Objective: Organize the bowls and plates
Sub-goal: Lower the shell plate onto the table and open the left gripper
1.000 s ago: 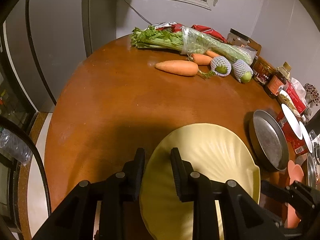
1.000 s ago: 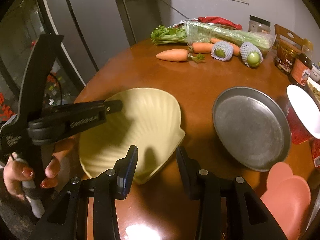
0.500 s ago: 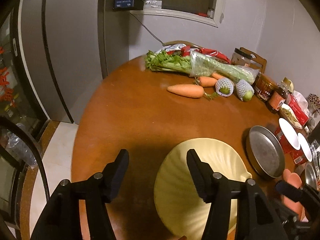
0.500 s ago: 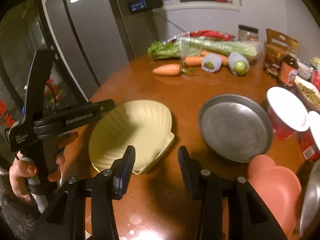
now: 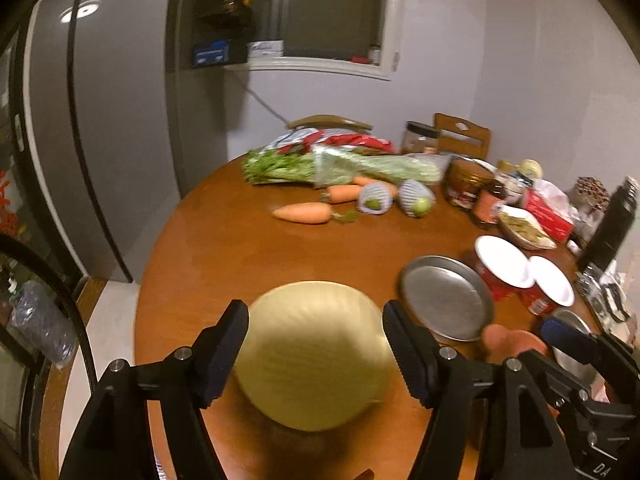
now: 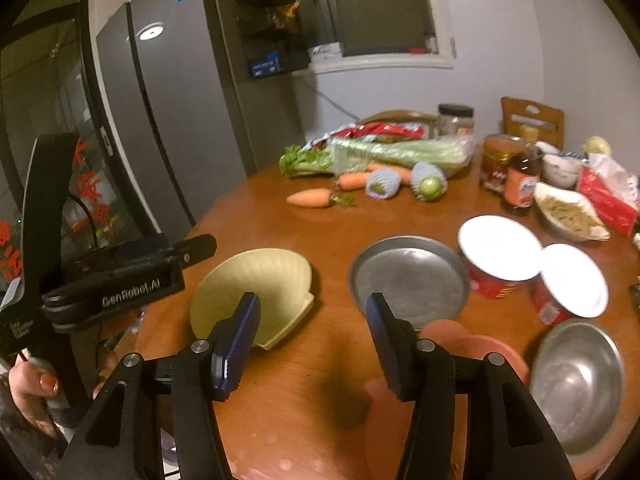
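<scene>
Letting go of the shell plate

Backing away from the yellow shell-shaped plate [image 5: 314,354], the left gripper [image 5: 316,350] now has its jaws spread wide and nothing between them; a second ago they were pinching that plate's near rim, and half a second ago they were already opening. The plate lies flat on the wooden counter [image 5: 240,248], free of both tools, just left of the round metal pan [image 6: 408,278]. Both cameras sit higher and further back than before, so more of the room shows. The right gripper [image 6: 312,344] is spread too, wider than a second ago, holding nothing and hovering over bare wood between the shell plate [image 6: 256,292] and the pink heart-shaped plate [image 6: 472,344]. A steel bowl [image 6: 576,380] rests partly on that pink plate at the near right.

By my reading, the shell plate's placement is finished and both hands are free. Stacking remains: pan, pink plate and steel bowl still lie separately, so the task looks early to midway.
</scene>
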A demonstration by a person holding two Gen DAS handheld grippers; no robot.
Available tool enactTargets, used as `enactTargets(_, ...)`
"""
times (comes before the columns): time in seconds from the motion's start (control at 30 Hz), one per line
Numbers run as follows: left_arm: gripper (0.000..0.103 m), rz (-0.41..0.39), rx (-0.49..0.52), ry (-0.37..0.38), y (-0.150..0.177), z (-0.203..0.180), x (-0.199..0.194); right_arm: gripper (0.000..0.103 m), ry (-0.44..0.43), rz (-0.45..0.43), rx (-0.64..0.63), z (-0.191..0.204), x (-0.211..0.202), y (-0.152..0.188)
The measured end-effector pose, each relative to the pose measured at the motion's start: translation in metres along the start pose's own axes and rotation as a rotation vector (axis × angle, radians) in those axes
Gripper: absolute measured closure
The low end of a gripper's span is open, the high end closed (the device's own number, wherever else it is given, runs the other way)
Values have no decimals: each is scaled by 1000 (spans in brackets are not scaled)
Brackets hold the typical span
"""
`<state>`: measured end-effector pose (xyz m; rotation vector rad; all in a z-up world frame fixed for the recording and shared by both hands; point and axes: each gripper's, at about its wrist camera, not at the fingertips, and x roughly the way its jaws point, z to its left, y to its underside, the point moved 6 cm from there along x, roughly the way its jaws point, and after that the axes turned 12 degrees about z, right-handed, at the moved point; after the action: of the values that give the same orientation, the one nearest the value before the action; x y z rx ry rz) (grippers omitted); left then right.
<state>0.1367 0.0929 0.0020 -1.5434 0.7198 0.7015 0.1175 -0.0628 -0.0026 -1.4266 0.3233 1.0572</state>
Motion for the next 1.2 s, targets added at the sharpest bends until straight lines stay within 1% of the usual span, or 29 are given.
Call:
enactTargets(0.2, 32, -14, 58, 43, 6, -40, -14, 42, 58, -50, 33, -24, -36, 10)
enactTargets(0.4, 32, -14, 95, 65, 13, -71, -23, 41, 110, -90, 72, -48, -68, 21)
enactTargets(0.6, 32, -6, 128, 76, 21, -93, -25, 41, 129, -94, 120, -69, -87, 40)
enactTargets(0.73, 32, 9, 147, 84, 27, -106, -20, 41, 140, -93, 139, -80, -95, 53)
enactTargets(0.97, 32, 58, 177, 89, 41, -123, -3, 41, 140, -44, 167, -89, -92, 80)
enactTargets(1.07, 32, 75, 187, 83, 48, -128, 5, 41, 139, -4, 180, -93, -82, 93)
enactTargets(1.2, 32, 111, 191, 79, 56, -131, 19, 41, 119, 46, 190, -94, -69, 107)
